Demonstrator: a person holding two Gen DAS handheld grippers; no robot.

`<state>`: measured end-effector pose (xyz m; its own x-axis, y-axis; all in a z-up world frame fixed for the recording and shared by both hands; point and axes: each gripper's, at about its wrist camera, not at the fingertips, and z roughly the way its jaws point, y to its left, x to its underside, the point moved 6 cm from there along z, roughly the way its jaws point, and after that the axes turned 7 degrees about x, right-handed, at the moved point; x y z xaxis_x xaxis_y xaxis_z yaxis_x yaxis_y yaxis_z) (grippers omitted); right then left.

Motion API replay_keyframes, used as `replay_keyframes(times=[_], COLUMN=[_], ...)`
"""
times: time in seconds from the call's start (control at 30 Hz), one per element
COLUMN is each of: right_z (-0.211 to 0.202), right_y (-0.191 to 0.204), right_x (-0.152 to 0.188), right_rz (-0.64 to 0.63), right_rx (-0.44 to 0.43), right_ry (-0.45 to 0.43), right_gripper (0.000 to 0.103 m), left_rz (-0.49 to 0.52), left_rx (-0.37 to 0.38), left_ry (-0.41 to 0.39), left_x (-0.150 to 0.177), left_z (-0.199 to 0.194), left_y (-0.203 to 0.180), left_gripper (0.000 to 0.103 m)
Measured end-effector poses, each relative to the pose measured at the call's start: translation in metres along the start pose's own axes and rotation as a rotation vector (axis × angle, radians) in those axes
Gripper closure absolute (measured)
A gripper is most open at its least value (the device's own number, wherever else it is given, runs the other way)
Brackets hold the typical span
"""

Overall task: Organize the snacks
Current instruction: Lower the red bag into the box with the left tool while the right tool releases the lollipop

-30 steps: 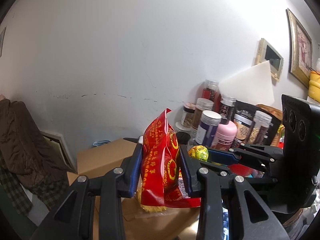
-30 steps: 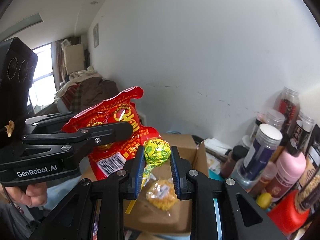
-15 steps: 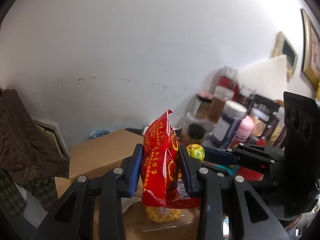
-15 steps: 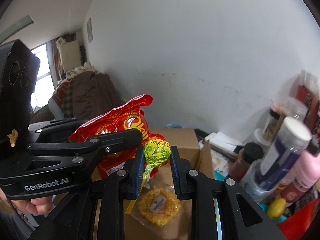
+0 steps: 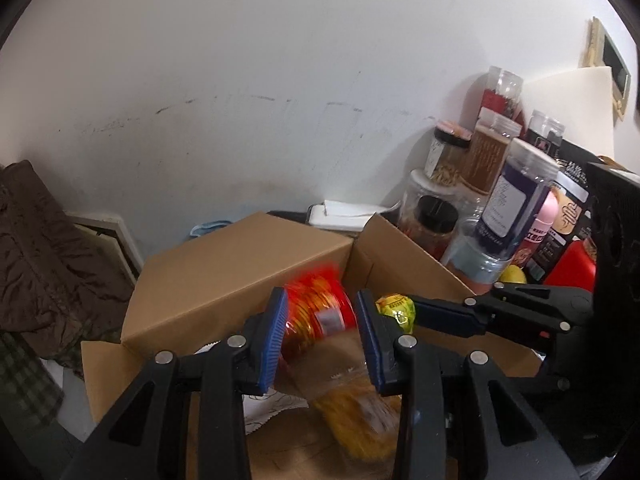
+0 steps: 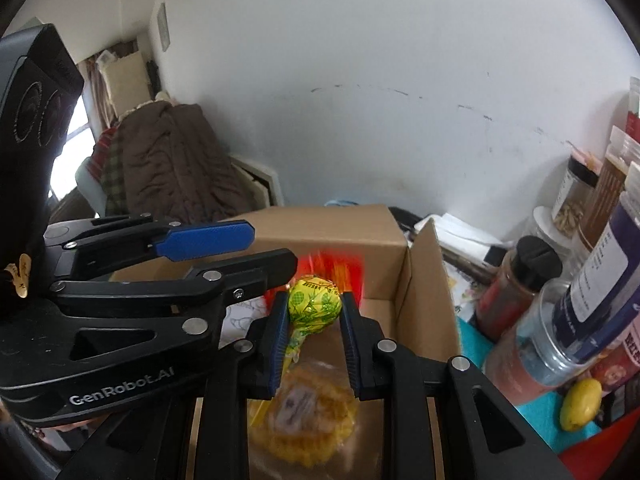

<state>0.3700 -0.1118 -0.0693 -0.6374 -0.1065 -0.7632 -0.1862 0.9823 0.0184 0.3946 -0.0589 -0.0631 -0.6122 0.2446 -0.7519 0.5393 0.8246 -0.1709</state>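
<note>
An open cardboard box (image 5: 240, 268) stands below both grippers. My left gripper (image 5: 322, 338) is open, and the red snack bag (image 5: 320, 312) is blurred between its fingers, dropping into the box. The bag also shows in the right wrist view (image 6: 340, 268), blurred behind the lollipop. My right gripper (image 6: 314, 330) is shut on a yellow-green wrapped lollipop (image 6: 315, 300) over the box (image 6: 424, 280). The lollipop also shows in the left wrist view (image 5: 396, 309). A yellow wrapped waffle snack (image 6: 308, 416) lies on the box floor.
Several jars and bottles (image 5: 516, 200) crowd the right side beside the box. A small yellow fruit (image 6: 580, 398) lies on a teal mat. A brown blanket (image 6: 172, 160) lies on a chair at the left. The white wall is just behind the box.
My left gripper has opened and let go of the red snack bag, which falls into the box. Both grippers have tilted down toward the box. The right still holds the lollipop.
</note>
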Motion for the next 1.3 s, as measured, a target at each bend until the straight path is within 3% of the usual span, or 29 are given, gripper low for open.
replay_keyframes(times=[0.3,0.43,0.7,0.93,1.1,1.3], right_z=[0.013,0.01,0.009,-0.001,-0.008,-0.021], right_y=[-0.006,-0.01,-0.017,-0.026,-0.029,-0.032], right_x=[0.007,0.007,0.006,0.002,0.005,0.008], right_rz=[0.027,0.031,0.046,0.064,0.084,0.08], right_rx=[0.018,0.042,0.055,0.076,0.073,0.096], right_ry=[0.06,0.055,0.059,0.035,0.037,0.045], right_gripper=[0.076,0.058,0.057,0.055,0.055,0.055], left_rz=[-0.027,-0.036,-0.05,-0.048,-0.058,-0.055], left_rx=[-0.045,-0.053,-0.084,-0.13,-0.156,-0.164], left_ry=[0.046,0.069,0.096,0.069,0.051,0.045], left_x=[0.006,0.008,0.008,0.003,0.002,0.0], left_z=[0.013,0.019,0.02,0.007,-0.004,-0.015], left_y=[0.012,0.015,0.021,0.023,0.022,0.014], left_gripper=[0.068,0.068,0.068,0.066,0.041,0.04])
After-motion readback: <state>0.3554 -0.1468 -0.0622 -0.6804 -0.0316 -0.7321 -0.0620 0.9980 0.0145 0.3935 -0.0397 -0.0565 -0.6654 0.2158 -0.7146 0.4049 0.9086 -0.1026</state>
